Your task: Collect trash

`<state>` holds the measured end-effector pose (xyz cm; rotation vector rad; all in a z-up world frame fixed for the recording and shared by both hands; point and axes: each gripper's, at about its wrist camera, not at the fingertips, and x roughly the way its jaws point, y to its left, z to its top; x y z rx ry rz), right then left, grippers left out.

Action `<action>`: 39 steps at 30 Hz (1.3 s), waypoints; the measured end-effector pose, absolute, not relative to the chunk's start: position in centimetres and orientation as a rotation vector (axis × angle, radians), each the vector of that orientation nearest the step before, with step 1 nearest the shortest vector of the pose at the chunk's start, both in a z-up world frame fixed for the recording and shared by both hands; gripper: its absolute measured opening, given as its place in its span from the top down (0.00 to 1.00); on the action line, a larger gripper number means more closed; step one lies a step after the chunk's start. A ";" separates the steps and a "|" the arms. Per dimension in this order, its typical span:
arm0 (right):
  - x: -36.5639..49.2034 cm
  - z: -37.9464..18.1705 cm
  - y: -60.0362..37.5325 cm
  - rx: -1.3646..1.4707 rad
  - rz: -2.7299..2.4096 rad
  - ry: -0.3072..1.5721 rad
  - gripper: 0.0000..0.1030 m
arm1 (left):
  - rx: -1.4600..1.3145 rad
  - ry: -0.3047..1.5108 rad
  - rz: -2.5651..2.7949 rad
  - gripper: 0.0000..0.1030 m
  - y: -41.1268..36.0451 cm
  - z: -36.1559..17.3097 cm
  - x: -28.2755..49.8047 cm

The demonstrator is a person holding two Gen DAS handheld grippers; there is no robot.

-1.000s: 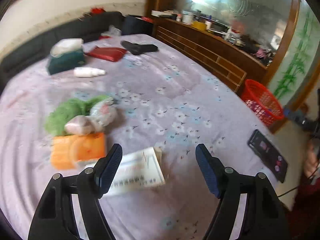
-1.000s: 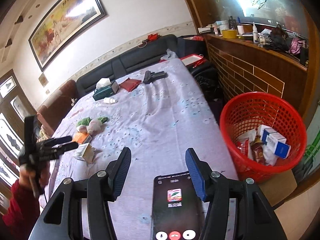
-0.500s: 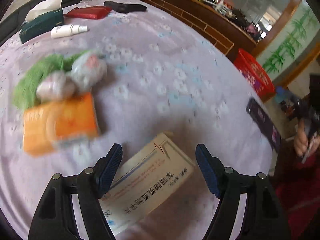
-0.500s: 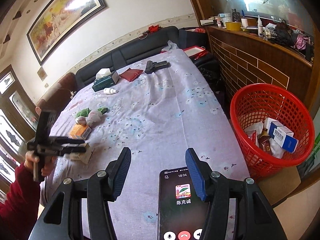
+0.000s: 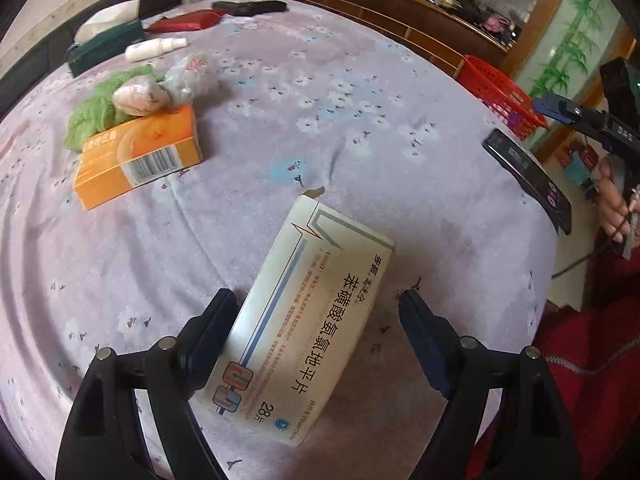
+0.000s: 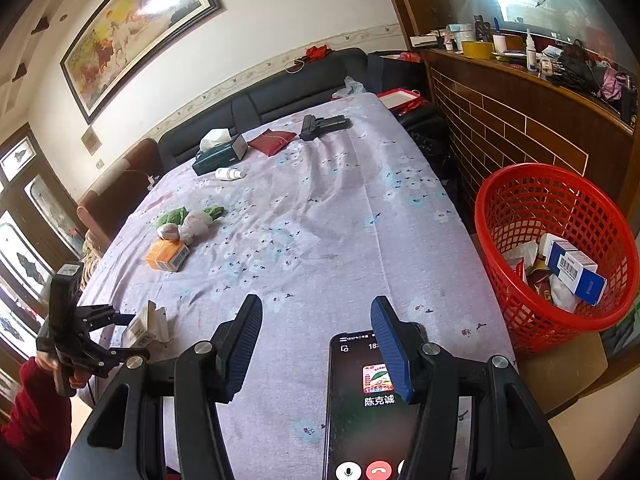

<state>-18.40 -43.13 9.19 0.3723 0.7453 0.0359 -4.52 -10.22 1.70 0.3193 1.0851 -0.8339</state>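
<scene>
1. Left gripper (image 5: 316,316) points down over a white rectangular cardboard medicine box w/ blue stripe & black print (image 5: 304,320). Jaws are opening; box lies between them on the lilac floral cloth (image 5: 360,100), flat. Left pad looks right at the box edge, right pad apart from it.
2. Right gripper (image 6: 316,344) hovers w/ jaws parted, nothing between the pads; black smartphone w/ lit call screen (image 6: 360,408) lies on the cloth under the right finger.
3. Orange cardboard carton w/ barcode (image 5: 136,152) sits beyond the white box, touching a green & white crumpled wrapper heap (image 5: 132,96).
4. Red plastic mesh basket (image 6: 560,248) stands beside the table, holding boxes & wrappers.
5. Far end: dark green tissue box (image 6: 220,152), small white bottle (image 6: 228,174).
</scene>
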 end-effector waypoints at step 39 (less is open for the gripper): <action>9.9 4.3 -25.0 0.465 0.325 1.031 0.81 | -0.038 0.735 -0.357 0.46 -4.6 4.8 -4.7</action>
